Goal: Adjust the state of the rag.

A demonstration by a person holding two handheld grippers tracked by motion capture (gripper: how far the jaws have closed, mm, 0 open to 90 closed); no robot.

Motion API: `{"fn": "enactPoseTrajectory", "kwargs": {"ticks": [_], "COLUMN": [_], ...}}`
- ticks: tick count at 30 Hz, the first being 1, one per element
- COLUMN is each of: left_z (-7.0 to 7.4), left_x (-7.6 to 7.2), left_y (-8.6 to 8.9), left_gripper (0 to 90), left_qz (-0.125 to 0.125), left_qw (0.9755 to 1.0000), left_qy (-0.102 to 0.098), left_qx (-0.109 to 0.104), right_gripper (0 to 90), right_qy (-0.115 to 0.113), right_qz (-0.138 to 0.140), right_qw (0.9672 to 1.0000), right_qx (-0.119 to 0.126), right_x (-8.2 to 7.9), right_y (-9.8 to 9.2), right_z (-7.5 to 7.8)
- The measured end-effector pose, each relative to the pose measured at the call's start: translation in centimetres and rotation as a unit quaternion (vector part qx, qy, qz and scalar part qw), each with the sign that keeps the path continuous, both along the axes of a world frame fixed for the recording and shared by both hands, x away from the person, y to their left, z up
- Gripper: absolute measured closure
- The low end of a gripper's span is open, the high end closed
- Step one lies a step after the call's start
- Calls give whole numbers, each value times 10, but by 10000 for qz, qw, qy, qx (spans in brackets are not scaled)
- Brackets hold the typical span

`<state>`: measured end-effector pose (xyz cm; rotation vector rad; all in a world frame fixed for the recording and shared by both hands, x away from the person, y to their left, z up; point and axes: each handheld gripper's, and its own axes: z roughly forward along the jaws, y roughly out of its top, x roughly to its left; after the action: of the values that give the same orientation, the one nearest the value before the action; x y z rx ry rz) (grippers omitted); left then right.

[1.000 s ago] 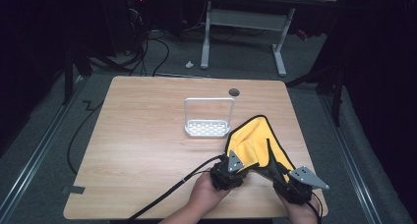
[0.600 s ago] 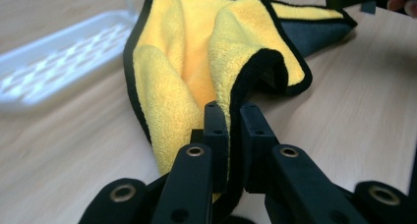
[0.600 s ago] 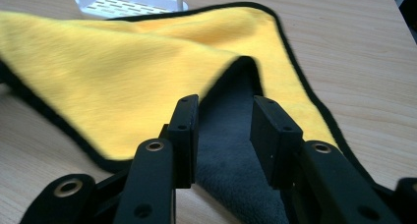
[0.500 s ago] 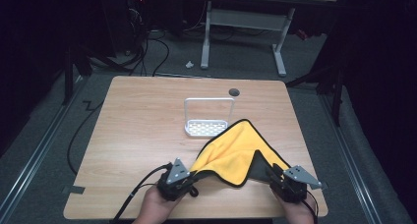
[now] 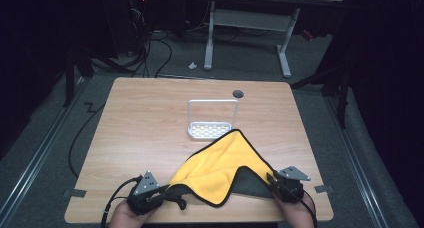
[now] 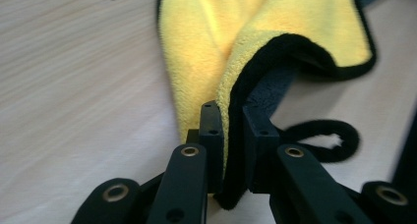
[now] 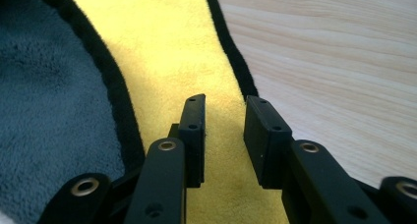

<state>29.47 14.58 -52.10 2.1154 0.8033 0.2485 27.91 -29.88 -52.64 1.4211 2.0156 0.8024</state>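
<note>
A yellow cloth [image 5: 220, 163] with a black hem lies spread near the table's front edge, its grey underside [image 5: 247, 183] turned up at the right. At the cloth's left corner my left gripper [image 5: 167, 195] is shut on the hemmed edge. In the left gripper view the cloth [image 6: 206, 42] fills the narrow gap of that gripper [image 6: 231, 111], whose jaws have just been opening slightly. A black hang loop [image 6: 319, 140] lies beside them. My right gripper [image 5: 272, 182] sits at the cloth's right corner. Its jaws [image 7: 223, 103] stand apart over the flat yellow cloth [image 7: 162, 47] and have just been closing, pressing nothing.
A white wire rack [image 5: 212, 129] stands just beyond the cloth's far tip, mid-table. A round cable hole [image 5: 238, 93] lies near the far edge. The wooden table [image 5: 140, 123] is bare to the left. Cables and desk legs sit on the floor behind.
My left gripper has moved left along the front edge with the cloth's corner, drawing the bunched cloth out flatter and wider. The right gripper has sunk slightly at its corner.
</note>
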Motion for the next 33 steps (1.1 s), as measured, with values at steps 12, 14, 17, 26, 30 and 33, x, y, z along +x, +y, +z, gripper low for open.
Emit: {"fn": "enactPoseTrajectory", "kwargs": {"ticks": [12, 14, 17, 26, 30, 33], "left_z": [32, 36, 18, 13, 22, 23], "left_x": [92, 95, 85, 16, 3, 1], "left_y": [9, 7, 10, 41, 12, -38], "left_gripper": [797, 777, 718, 550, 552, 494], "left_qz": [723, 758, 923, 1614, 1135, 483], "left_qw": [9941, 9938, 9944, 9853, 9920, 9966], "left_qy": [-751, -802, -482, -515, -383, -277], "left_qx": [307, 146, 162, -198, -409, -599], "right_gripper": [704, 704, 702, 702, 702, 701], "right_qy": [174, 168, 186, 212, 218, 215], "right_qz": [619, 625, 638, 657, 658, 666], "right_qw": [9979, 9979, 9978, 9976, 9976, 9975], "right_qx": [5, -5, 54, 79, 81, 92], "right_x": [-13, -14, -14, -13, -13, -11], "right_y": [28, 28, 27, 25, 26, 25], "right_z": [2, 2, 2, 2, 2, 2]}}
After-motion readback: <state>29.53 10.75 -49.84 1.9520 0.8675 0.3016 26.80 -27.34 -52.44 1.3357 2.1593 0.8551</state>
